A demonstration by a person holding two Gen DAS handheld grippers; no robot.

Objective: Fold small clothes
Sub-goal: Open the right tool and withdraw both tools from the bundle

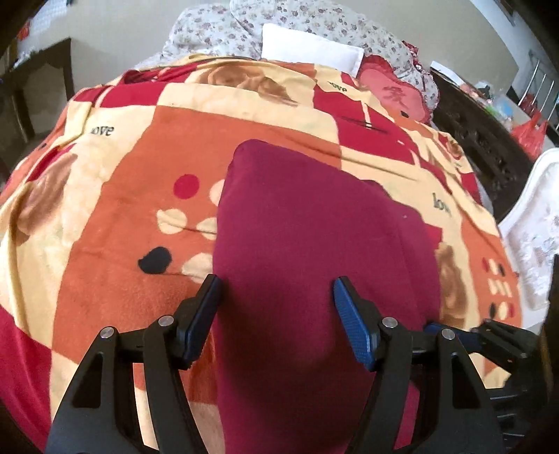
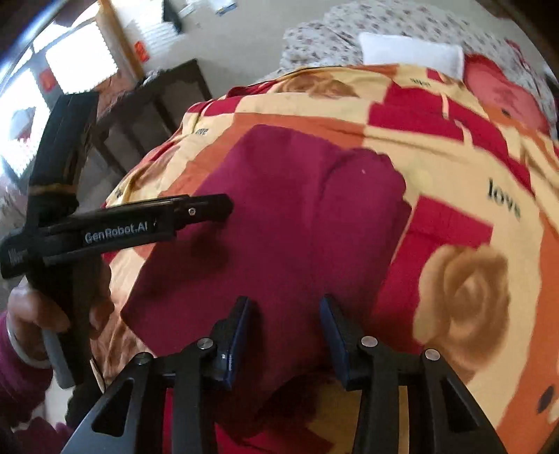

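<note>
— On the bed, what is lying there?

— A maroon garment [image 1: 314, 244] is lying on the blanket [image 1: 104, 195], a patchwork of red, orange and cream squares with roses and the word "love". In the right wrist view the garment [image 2: 279, 223] is showing a lengthwise crease, and its far corner is looking rounded and doubled over.

— How are the left tongs [image 1: 276, 314] standing?

— They are standing spread wide just above the near part of the garment, blue pads apart, nothing pinched between them. One pad is hanging near the garment's left edge, the other over its middle. Seen from the right wrist, the left tongs [image 2: 227, 206] are reaching in from the left over the cloth, a hand [image 2: 38, 314] in a maroon sleeve gripping the handle.

— And the right tongs [image 2: 286, 335]?

— They are parted less widely, hanging over the near edge of the garment. The cloth is lying flat under the gap, and neither pad is pressing on it.

— What is sitting beyond the blanket?

— A white pillow [image 1: 311, 49] is resting at the head of the bed against a floral quilt [image 1: 216, 31], with a red cushion [image 1: 391, 90] beside it.
</note>
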